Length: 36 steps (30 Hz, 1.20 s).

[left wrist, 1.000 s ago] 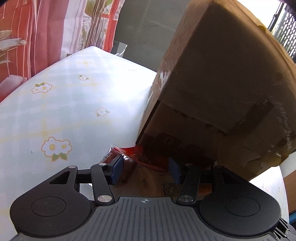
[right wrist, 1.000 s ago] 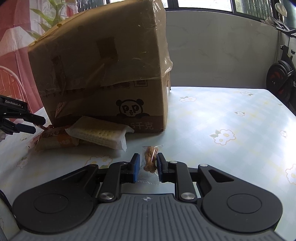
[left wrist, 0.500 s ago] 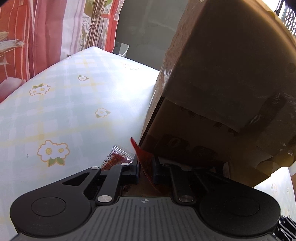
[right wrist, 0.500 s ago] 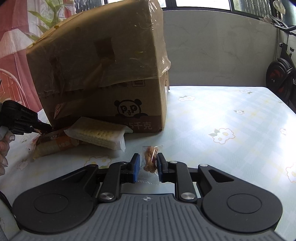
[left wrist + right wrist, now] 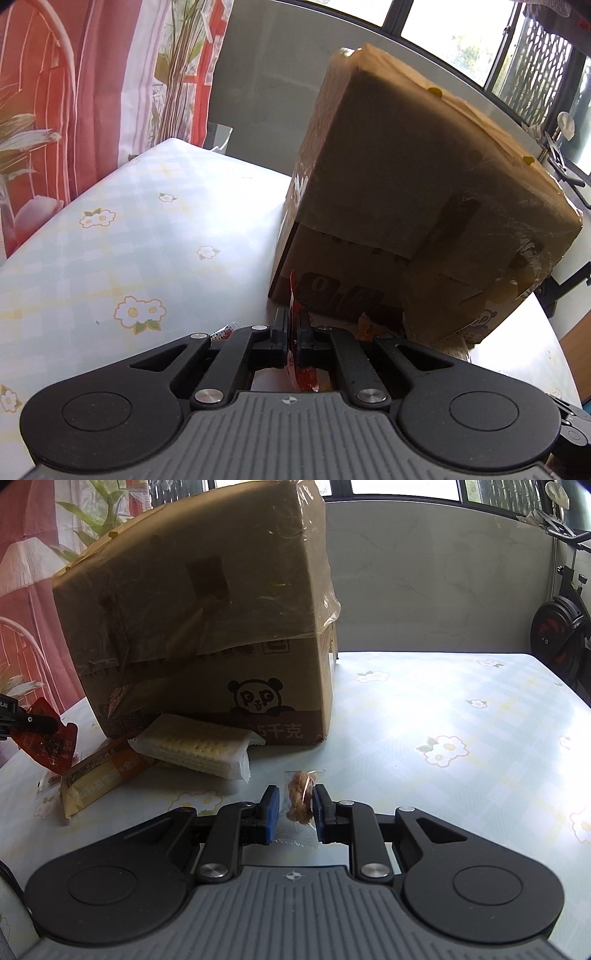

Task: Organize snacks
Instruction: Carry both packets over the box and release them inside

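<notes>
My left gripper [image 5: 293, 330] is shut on a red snack packet [image 5: 295, 314] and holds it edge-on, lifted off the table beside the cardboard box [image 5: 424, 206]. The packet [image 5: 46, 738] also shows at the far left of the right wrist view, pinched by the left gripper's fingers [image 5: 33, 722]. My right gripper [image 5: 295, 812] is shut on a small clear packet of brown snack [image 5: 300, 797] low over the table. A white cracker pack [image 5: 199, 746] and an orange-yellow snack pack [image 5: 103, 771] lie against the box [image 5: 207, 620].
The tall cardboard box with a panda print stands on the flowered tablecloth [image 5: 461, 738]. Another small red packet [image 5: 223, 331] lies on the cloth by my left gripper. Red curtains [image 5: 74, 92] hang behind the table's far edge. An exercise bike [image 5: 561, 638] stands at the right.
My left gripper has shut on the red packet and lifted it off the table, up and away from the box. My right gripper has stayed in place on the small clear packet.
</notes>
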Available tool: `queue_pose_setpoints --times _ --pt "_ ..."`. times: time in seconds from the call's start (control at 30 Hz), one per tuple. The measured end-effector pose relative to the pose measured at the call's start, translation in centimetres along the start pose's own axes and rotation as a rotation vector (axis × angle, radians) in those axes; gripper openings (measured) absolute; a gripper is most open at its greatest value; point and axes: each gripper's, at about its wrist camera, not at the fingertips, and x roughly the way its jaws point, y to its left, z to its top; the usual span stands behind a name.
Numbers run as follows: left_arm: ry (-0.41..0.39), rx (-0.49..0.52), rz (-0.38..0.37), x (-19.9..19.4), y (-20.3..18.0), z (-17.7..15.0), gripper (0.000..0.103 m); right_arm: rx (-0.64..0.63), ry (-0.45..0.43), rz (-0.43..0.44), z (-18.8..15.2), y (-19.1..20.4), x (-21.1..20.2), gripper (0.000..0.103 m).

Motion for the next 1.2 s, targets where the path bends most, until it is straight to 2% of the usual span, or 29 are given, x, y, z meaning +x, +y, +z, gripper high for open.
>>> queue_pose_setpoints --times 0.13,0.4,0.57,0.7,0.87,0.97,1.03,1.2 --pt "-0.039 -0.005 -0.015 -1.9 -0.1 0.4 0.005 0.010 -0.018 0.000 -0.1 -0.2 -0.6 0.021" --pt "-0.155 0.063 -0.064 -5.5 -2.0 2.7 0.005 0.045 -0.079 -0.012 1.5 -0.9 -3.0 0.021" --pt "-0.246 0.122 -0.115 -7.5 -4.2 5.4 0.005 0.035 -0.199 0.023 5.5 -0.7 -5.5 0.021" --pt "-0.332 0.176 -0.155 -8.9 -6.2 8.4 0.005 0.004 -0.315 0.060 10.2 -0.1 -6.8 0.021" --pt "-0.409 0.234 -0.164 -9.0 -9.0 11.6 0.005 -0.052 -0.397 0.096 15.5 1.2 -6.2 0.021" --pt "-0.409 0.272 -0.139 -7.3 -10.1 13.2 0.005 -0.080 -0.392 0.098 18.2 2.0 -4.3 0.021" --pt "-0.391 0.291 -0.095 -5.3 -10.8 14.0 0.005 -0.101 -0.353 0.076 19.9 2.7 -2.1 0.021" --pt "-0.296 0.265 -0.044 -0.9 -11.3 14.9 0.005 -0.108 -0.258 0.009 22.4 3.4 2.4 0.021"
